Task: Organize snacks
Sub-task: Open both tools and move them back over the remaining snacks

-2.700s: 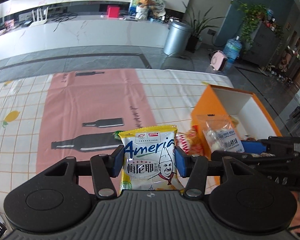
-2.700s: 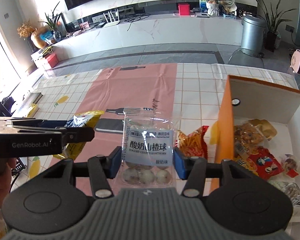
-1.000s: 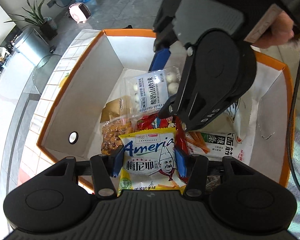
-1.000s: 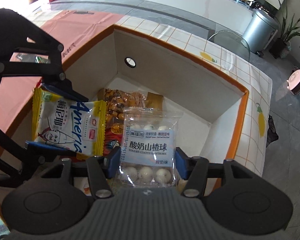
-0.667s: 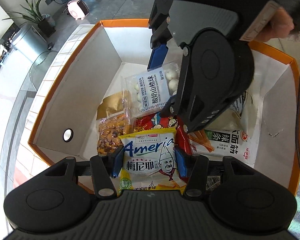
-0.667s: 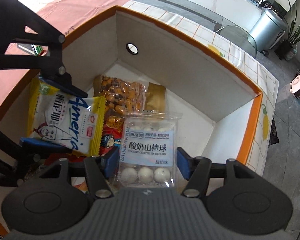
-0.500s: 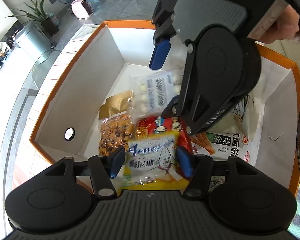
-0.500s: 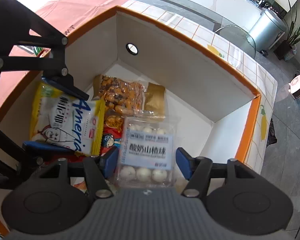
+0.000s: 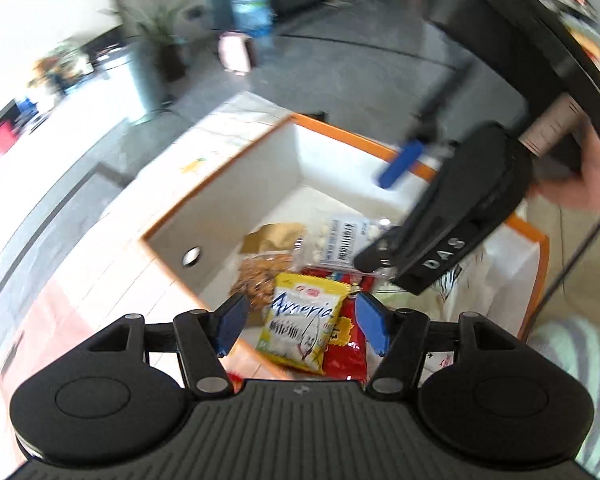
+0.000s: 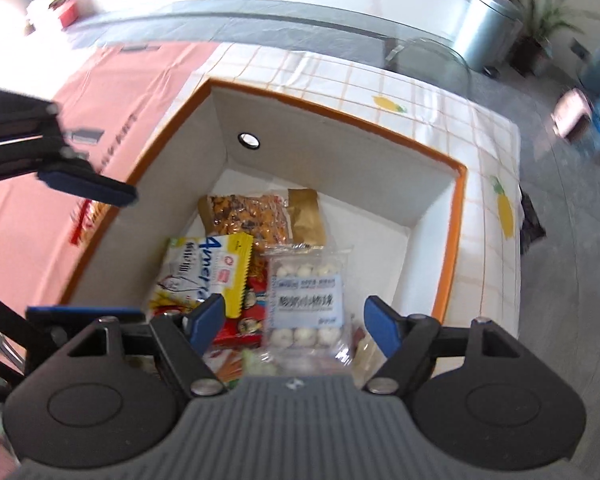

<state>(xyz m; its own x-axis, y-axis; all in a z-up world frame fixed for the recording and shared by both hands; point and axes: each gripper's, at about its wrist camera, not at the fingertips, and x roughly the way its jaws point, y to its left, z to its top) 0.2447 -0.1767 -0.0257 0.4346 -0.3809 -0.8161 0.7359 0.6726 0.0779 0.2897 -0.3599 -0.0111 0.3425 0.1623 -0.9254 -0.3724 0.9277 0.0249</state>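
both grippers, left gripper (image 9: 298, 322) and right gripper (image 10: 295, 322), are above the orange box (image 10: 458, 216); the right's jaws are opening, and both hold nothing; yellow snack bag (image 9: 302, 326) and clear ball packet (image 10: 306, 304) lie inside.

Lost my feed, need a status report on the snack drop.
Left gripper open. Right gripper opening, fingers clear. Yellow packet and clear ball pack lie in orange box. Nothing in the way.

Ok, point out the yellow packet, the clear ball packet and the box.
yellow packet (image 9: 302, 322), left wrist view, printed front.
clear ball packet (image 10: 306, 300), right wrist view, label.
box (image 10: 332, 114), right wrist view, orange far rim.
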